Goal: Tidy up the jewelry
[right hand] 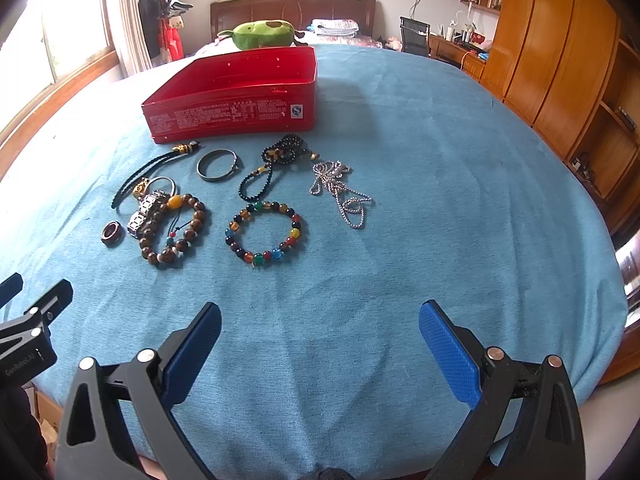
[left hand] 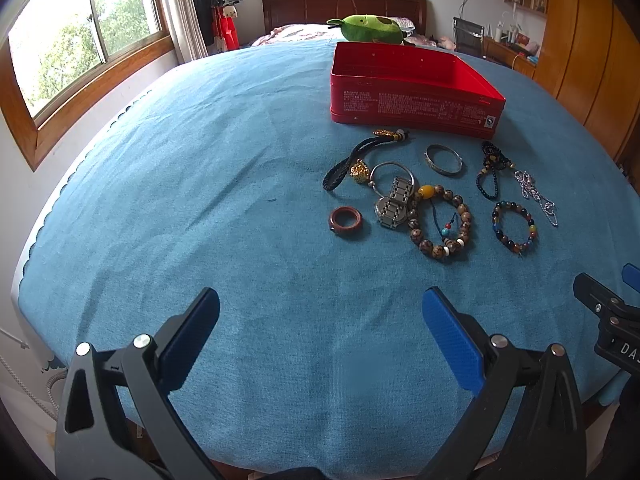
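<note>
An open, empty red tin box stands on a blue cloth. In front of it lie a black cord charm, a silver bangle, a metal watch, a brown bead bracelet, a red-brown ring, a black bead strand, a multicolour bead bracelet and a silver chain. My left gripper and right gripper are open and empty, near the front, short of the jewelry.
The blue cloth covers a table. A green plush toy lies behind the box. Windows stand at the left, wooden cupboards at the right.
</note>
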Demonstrator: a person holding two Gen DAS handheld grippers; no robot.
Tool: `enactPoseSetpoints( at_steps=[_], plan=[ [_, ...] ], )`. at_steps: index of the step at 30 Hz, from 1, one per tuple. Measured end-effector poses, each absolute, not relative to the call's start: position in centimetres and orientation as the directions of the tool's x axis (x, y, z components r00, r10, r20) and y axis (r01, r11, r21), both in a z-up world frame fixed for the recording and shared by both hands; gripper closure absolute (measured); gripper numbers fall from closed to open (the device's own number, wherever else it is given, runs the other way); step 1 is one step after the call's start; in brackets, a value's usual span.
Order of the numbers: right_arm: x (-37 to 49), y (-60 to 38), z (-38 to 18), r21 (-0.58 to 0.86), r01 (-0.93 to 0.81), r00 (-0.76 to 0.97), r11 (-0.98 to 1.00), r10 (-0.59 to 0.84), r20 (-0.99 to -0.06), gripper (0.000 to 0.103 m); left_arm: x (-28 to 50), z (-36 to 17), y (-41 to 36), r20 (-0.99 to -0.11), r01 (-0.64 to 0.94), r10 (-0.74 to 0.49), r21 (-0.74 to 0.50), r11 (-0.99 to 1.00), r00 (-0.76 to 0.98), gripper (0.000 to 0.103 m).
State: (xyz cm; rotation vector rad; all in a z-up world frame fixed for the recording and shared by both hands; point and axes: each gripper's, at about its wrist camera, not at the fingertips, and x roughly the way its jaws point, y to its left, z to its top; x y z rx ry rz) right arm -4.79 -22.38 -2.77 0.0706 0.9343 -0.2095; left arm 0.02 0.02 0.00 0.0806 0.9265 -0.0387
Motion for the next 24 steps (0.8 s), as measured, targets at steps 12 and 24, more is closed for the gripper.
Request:
enactPoseSetpoints(
  at_steps=[12,24],
  plan=[
    [-4.94,-22.78,-2.92,-0.029,0.209,0.576,0.977,-0.147,-0.804,0.004,0.01,0.0,0.01,-0.799,0.068,0.003,0.055,0.996,0.601,0.003],
    [-4.61,-22.14,-3.09,-0.025,0.208,0.574,0.978,-0.143,-0.806,0.004,0.05,0.0,0.07,-0.799,0.068,0.003,0.055,0.996,0.601,0.003]
  ],
)
